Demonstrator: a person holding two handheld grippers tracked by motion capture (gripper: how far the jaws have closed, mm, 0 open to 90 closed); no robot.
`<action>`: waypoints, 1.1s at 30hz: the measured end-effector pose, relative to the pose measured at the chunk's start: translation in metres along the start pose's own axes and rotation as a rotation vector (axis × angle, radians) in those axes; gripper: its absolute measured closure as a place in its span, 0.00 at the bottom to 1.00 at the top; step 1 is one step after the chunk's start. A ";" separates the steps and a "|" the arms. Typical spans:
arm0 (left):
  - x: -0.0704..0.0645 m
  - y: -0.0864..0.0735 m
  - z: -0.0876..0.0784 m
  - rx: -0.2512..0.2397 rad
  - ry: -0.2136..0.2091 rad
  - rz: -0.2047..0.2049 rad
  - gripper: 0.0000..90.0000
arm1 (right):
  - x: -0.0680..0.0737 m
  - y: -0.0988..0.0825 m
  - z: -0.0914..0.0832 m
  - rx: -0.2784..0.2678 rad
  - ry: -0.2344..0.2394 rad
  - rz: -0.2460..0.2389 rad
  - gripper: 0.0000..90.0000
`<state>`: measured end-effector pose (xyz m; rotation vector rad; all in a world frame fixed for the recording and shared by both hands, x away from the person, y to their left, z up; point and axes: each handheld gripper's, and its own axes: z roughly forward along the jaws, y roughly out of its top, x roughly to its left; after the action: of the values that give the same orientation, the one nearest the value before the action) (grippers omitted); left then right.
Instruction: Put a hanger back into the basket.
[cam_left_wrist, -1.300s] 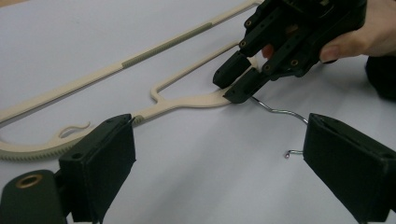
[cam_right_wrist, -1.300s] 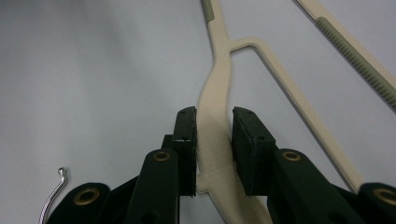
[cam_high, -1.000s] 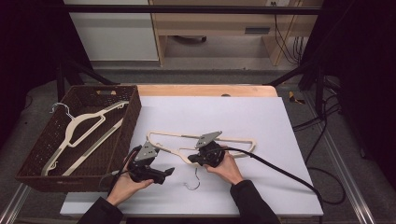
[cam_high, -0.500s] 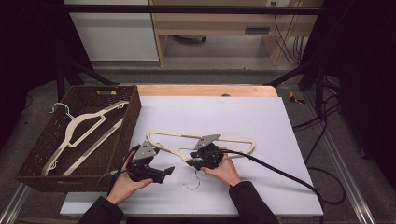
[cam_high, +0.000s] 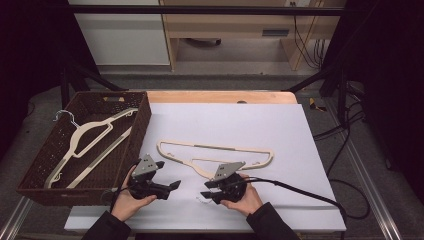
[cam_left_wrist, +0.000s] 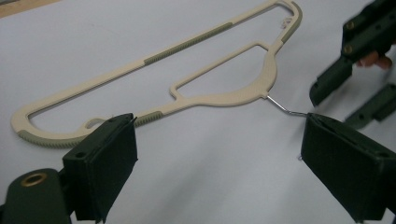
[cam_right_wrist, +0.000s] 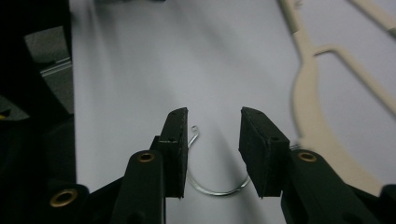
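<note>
I saw a cream plastic clothes hanger (cam_high: 215, 155) with a thin wire hook (cam_right_wrist: 212, 184) lying flat on the white table sheet (cam_high: 280, 125), just right of a brown wicker basket (cam_high: 137, 132). My right gripper (cam_high: 206, 191) had just been opening then easing shut, jaws parted astride the hook, not pressing it. My left gripper (cam_high: 172, 186) hovered released nearby.

On my tabletop (cam_high: 280, 125) the basket (cam_high: 131, 145) sits at the left with two hangers (cam_high: 87, 137) in it. A third hanger (cam_high: 215, 155) lies flat near the middle, right of the basket. Nearer to me, my left gripper (cam_high: 170, 187) and right gripper (cam_high: 206, 192) sit side by side, the hanger's wire hook (cam_right_wrist: 212, 189) lying between the right fingers (cam_right_wrist: 175, 149).
</note>
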<state>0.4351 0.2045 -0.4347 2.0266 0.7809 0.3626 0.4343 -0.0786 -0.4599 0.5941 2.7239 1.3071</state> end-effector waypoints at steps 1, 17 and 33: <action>0.000 0.000 0.000 -0.003 -0.003 -0.006 0.12 | 0.003 -0.002 0.002 0.012 0.004 -0.004 0.71; -0.003 0.000 0.003 0.003 -0.008 0.004 0.12 | 0.012 -0.015 0.017 0.078 0.018 -0.133 0.96; -0.001 -0.002 0.007 0.016 -0.010 0.027 0.12 | -0.002 0.000 -0.001 0.025 0.132 -0.148 0.99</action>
<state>0.4373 0.2000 -0.4396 2.0541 0.7531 0.3630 0.4360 -0.0799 -0.4601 0.3099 2.8286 1.3231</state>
